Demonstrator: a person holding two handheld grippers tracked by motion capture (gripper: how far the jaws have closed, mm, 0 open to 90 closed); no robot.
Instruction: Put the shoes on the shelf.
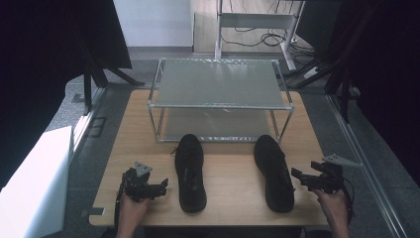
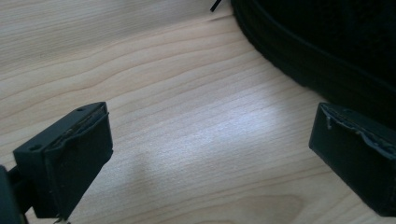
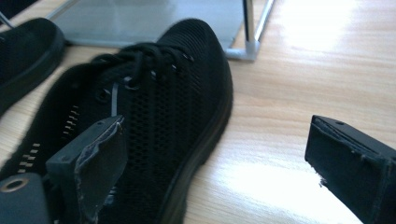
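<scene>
While both shoes lie side by side on the desk (image 1: pixel 233 184) in front of a two-tier rack (image 1: pixel 218 89), the left tool (image 1: pixel 159 188) rests near the desk's front left edge, jaws spread wide and empty, just beside the left shoe (image 1: pixel 190 171). At the right edge, the right tool (image 1: pixel 298 176) is likewise wide open and empty beside the right shoe (image 1: pixel 274 171). Bare wood runs between the shoes.

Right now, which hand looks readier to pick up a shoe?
Probably the right. Its tongs are open, one jaw already over the right shoe. The left tongs, also open, frame bare table with the left shoe just beside them.
</scene>
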